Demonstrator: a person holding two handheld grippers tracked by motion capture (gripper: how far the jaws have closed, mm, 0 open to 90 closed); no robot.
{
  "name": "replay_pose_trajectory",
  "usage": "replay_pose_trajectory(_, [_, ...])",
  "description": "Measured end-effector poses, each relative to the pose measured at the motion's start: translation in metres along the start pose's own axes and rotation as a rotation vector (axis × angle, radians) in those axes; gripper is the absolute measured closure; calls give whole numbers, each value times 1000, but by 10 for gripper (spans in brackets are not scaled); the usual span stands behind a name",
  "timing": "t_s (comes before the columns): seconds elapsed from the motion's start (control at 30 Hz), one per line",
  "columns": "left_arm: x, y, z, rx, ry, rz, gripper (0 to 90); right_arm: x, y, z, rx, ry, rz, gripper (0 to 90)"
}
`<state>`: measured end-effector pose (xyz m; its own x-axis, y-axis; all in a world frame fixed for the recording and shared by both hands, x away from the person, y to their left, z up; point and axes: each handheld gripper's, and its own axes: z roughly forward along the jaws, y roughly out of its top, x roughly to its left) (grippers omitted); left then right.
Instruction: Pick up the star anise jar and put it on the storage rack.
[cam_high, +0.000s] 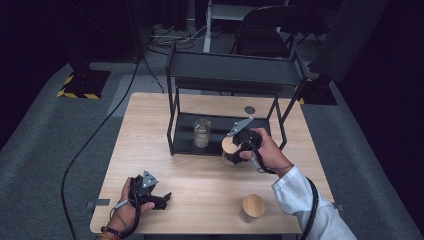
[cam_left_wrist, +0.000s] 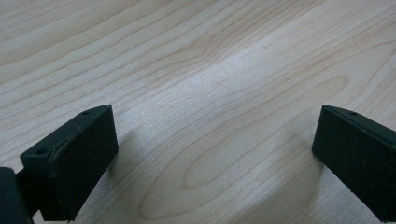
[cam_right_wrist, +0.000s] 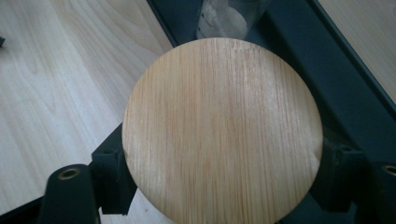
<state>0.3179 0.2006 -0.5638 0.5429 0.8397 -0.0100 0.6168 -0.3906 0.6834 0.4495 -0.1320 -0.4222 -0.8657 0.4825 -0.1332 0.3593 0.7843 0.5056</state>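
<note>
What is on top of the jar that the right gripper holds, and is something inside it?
A round wooden lid covers the jar held by the right gripper. The lid hides the inside from above, so its contents cannot be told.

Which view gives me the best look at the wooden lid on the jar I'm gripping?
The right gripper view: the wooden lid sits close and face-on between the right hand-held gripper's jaws. In the high view it is small at the rack's front edge.

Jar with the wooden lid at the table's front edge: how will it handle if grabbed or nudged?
The jar looks like clear glass: probably rigid, slick, breakable. It stands upright near the table edge, so a shove could drop it. The lid may lift off.
</note>
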Motion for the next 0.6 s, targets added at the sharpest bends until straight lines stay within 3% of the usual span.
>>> replay_pose_trajectory(0.6, [0,0,0,0,0,0,0,-21,17,13,16,-38,51,243])
